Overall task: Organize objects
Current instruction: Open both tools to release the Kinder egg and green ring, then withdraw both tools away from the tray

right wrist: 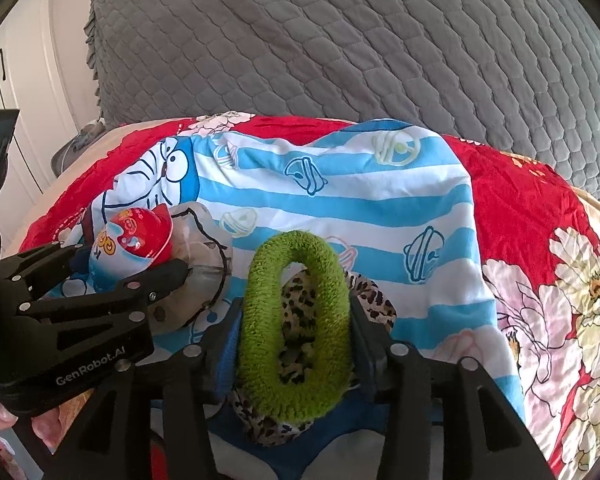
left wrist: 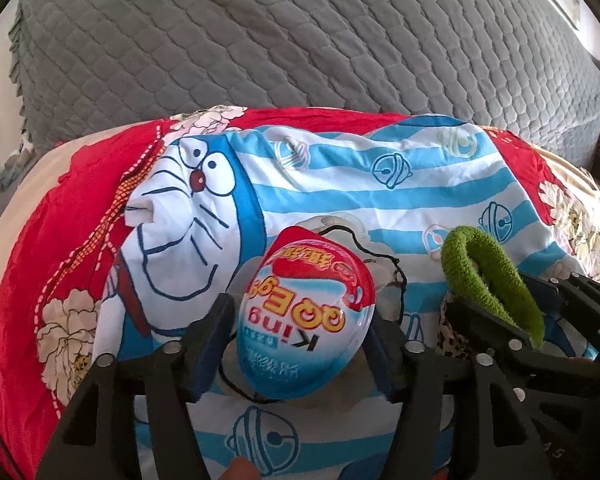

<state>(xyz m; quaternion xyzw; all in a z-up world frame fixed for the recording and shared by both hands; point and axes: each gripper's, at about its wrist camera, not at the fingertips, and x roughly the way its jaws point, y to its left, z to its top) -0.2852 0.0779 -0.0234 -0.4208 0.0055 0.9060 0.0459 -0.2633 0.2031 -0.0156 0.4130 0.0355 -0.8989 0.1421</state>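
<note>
Counted on the bed: one egg-shaped snack capsule with red, white and blue foil wrapper (left wrist: 306, 322), one green terry-cloth hair ring (right wrist: 296, 320), and one leopard-print fabric scrunchie (right wrist: 300, 320) beneath it. One clear, black-edged plastic tray (right wrist: 206, 256). Coverings: one blue-and-white striped cartoon-cat cloth (left wrist: 380, 184), one red floral sheet (right wrist: 520, 208), one grey quilted blanket (left wrist: 300, 40).

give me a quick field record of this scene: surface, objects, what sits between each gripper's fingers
surface: blue and white striped cartoon cloth over a red floral blanket, grey quilted cover behind
left gripper: egg-shaped snack pack between its fingers, a gap visible at the left finger
right gripper: green fuzzy ring between its fingers, touching both sides
under the ring: leopard print fabric
under the egg: clear plastic piece with black cord
layout: egg pack left of ring, both on the striped cloth
</note>
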